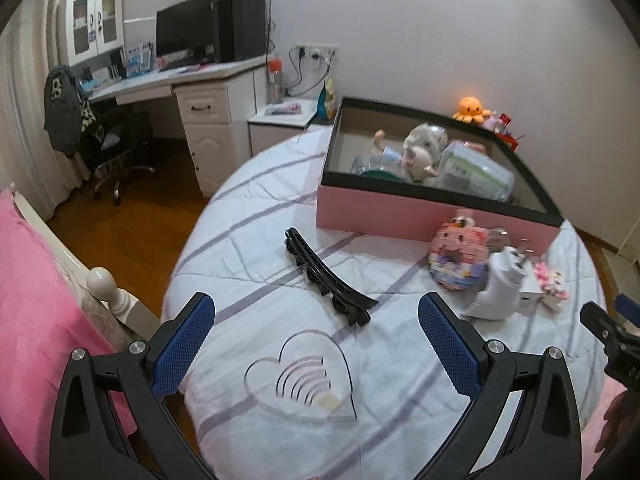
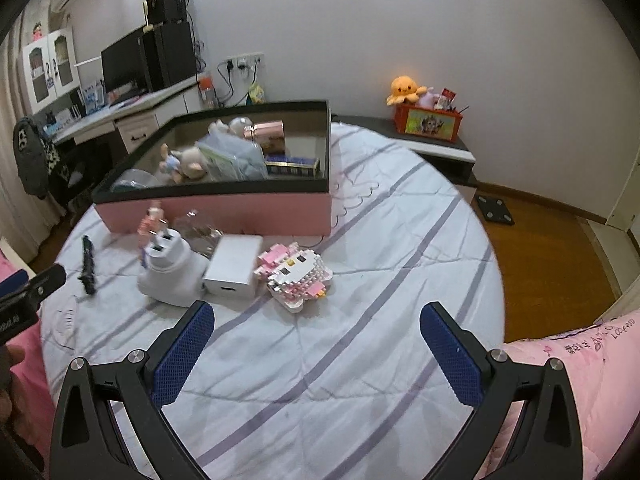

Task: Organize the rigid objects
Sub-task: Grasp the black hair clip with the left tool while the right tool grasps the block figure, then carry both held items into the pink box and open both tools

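1. Left wrist view: the left claw point(image 1: 316, 340) is held spread wide and empty above the bed point(image 1: 248, 248). A black hair clip point(image 1: 328, 276) lies just ahead of it, not yet collected. The pink box point(image 1: 400, 210) beyond already holds several items.

2. Right wrist view: the right claw point(image 2: 316, 340) is likewise released, grasping nothing. A white plug adapter point(image 2: 170, 270), a white charger block point(image 2: 234, 266) and a pink brick figure point(image 2: 294, 274) are left on the bed beside the box. The sorting is judged partly done.

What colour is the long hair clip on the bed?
Black. The hair clip shows best in the left wrist view.
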The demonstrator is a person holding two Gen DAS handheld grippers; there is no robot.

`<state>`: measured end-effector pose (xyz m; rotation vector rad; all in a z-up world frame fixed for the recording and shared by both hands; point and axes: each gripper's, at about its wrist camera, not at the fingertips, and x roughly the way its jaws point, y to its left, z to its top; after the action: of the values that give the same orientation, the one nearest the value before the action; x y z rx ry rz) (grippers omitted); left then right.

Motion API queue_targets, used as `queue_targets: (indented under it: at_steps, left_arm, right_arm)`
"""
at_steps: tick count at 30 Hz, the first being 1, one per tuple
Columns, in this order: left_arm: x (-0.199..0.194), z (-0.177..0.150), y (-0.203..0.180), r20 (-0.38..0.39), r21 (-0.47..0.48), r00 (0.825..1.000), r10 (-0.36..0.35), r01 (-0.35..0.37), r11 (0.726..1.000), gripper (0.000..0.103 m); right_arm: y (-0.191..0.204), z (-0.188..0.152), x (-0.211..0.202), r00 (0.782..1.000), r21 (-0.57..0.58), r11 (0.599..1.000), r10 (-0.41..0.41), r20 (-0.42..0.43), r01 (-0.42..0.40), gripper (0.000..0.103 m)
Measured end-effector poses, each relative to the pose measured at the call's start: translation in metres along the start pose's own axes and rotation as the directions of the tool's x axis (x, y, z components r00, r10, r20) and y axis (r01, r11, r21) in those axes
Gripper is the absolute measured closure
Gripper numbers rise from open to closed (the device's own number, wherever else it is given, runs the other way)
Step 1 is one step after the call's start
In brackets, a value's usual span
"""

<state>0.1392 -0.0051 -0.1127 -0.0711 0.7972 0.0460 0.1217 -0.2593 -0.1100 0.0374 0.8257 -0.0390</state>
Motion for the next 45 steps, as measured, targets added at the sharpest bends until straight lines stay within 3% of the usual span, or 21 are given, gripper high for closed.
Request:
queue_targets:
  at_steps: [6, 11, 13, 14, 18, 19, 20, 21, 22, 27, 45]
  left_arm:
    - [0.039, 0.003, 0.0, -0.065, -0.011, 0.998, 0.018, -0.019, 1.0, 0.001]
    - [0.063, 0.006, 0.001, -0.109, -0.027, 0.994, 0.003, -0.005, 1.0, 0.015]
    - [0.064, 0.01, -0.002, -0.106, -0.009, 0.994, -0.012, 0.011, 1.0, 0.031]
    - [0.066, 0.011, -0.006, -0.108, 0.009, 0.994, -0.013, 0.014, 1.0, 0.034]
    - [0.065, 0.013, -0.015, -0.106, 0.047, 0.993, -0.046, 0.051, 0.998, 0.066]
    - [0.064, 0.013, -0.017, -0.108, 0.052, 0.992, -0.067, 0.073, 0.996, 0.077]
    - [0.064, 0.014, -0.018, -0.11, 0.055, 0.991, -0.078, 0.085, 0.995, 0.083]
    - [0.062, 0.013, -0.019, -0.111, 0.053, 0.989, -0.098, 0.105, 0.993, 0.087]
    - [0.061, 0.013, -0.02, -0.111, 0.048, 0.988, -0.109, 0.115, 0.992, 0.087]
    - [0.047, 0.006, -0.02, -0.092, 0.039, 0.982, -0.163, 0.167, 0.985, 0.087]
    - [-0.018, 0.017, -0.016, 0.016, 0.071, 0.978, -0.21, 0.208, 0.975, 0.087]
  right_arm:
    - [-0.005, 0.0, 0.031, 0.998, -0.026, 1.0, -0.01, -0.057, 0.009, 0.0]
    - [-0.011, 0.002, 0.051, 0.996, -0.04, 0.999, -0.011, -0.094, 0.007, 0.004]
    - [-0.012, 0.005, 0.057, 0.995, -0.041, 0.999, 0.007, -0.097, -0.012, 0.01]
    - [-0.012, 0.007, 0.06, 0.995, -0.043, 0.999, 0.022, -0.096, -0.027, 0.011]
    - [-0.004, 0.014, 0.072, 0.994, -0.09, 0.994, 0.046, -0.098, -0.055, 0.02]
    - [-0.003, 0.015, 0.073, 0.994, -0.096, 0.994, 0.049, -0.095, -0.058, 0.025]
    - [-0.002, 0.016, 0.073, 0.994, -0.104, 0.992, 0.062, -0.092, -0.071, 0.029]
    - [-0.001, 0.017, 0.073, 0.994, -0.107, 0.991, 0.07, -0.09, -0.08, 0.039]
    - [0.0, 0.019, 0.073, 0.993, -0.108, 0.99, 0.081, -0.084, -0.09, 0.055]
    - [-0.003, 0.017, 0.065, 0.992, -0.087, 0.991, 0.099, -0.075, -0.105, 0.055]
    - [0.002, 0.032, 0.007, 0.99, -0.076, 0.987, 0.142, 0.024, -0.14, 0.055]
